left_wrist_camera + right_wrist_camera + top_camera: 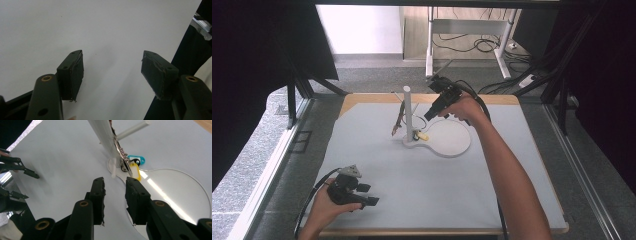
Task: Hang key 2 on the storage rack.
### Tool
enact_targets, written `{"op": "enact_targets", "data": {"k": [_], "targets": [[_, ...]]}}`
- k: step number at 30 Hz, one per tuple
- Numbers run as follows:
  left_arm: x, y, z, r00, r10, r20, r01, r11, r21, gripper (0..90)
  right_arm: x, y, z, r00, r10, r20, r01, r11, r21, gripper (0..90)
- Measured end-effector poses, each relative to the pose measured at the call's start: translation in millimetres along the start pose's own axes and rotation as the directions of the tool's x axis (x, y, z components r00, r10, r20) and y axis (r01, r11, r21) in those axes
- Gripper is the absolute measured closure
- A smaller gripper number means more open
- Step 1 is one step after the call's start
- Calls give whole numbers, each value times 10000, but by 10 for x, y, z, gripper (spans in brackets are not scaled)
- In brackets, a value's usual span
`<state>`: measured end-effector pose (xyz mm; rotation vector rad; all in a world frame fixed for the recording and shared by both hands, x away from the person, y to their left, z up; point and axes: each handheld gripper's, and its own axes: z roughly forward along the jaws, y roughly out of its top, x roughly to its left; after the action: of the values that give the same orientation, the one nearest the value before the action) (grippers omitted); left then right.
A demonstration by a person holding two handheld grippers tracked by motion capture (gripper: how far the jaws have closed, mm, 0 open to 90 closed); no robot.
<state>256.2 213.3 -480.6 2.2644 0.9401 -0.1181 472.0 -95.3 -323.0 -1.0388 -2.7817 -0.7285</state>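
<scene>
Nearest the high camera, left gripper is sitting low over the grey counter near its front left corner, held in the left hand, fingers spread apart, nothing between them. Farther back, right gripper is pointing down beside the white stand, held in the right hand. The stand's round flat base is lying mid-counter; a yellow key tag is sitting at the post's foot.

Left gripper view: fingers are gaping wide over bare grey counter.

Right gripper view: right gripper fingers are standing a little apart, gripping nothing, just short of the white post. Yellow key tag and blue key tag are hanging at the post's foot on a metal chain; white base is spreading to the right.
</scene>
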Motion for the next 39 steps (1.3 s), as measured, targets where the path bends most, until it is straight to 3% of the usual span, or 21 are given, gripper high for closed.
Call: {"op": "enact_targets", "data": {"k": [5,12,16,20,26,34,39], "targets": [[-12,5,3,10000,-7,-37,7,10000,-37,348,-17,-296,-158,9997,45,239,-30,9982,-603,594],[-6,20,53,9999,42,-113,-40,9999,160,349,-45,-743,-348,9987,142,486,-69,9892,-1463,565],[-4,19,53,9998,51,-168,-48,9998,207,349,-27,-1011,-402,9988,54,497,50,9785,-2061,555],[-14,13,43,9998,-45,-181,47,9999,93,349,31,-1310,-447,9967,-228,780,438,9591,-2797,552],[-6,12,24,9997,45,-242,-41,9999,154,348,120,-1819,-342,9979,-386,523,548,9329,-3559,551],[-9,12,27,9998,71,-203,-68,9998,187,347,144,-2361,-73,9977,-344,584,527,9354,-3495,540],[-20,13,39,9999,-39,-166,43,9997,222,346,98,-2567,100,9988,-53,493,223,9358,-3518,536]]}}
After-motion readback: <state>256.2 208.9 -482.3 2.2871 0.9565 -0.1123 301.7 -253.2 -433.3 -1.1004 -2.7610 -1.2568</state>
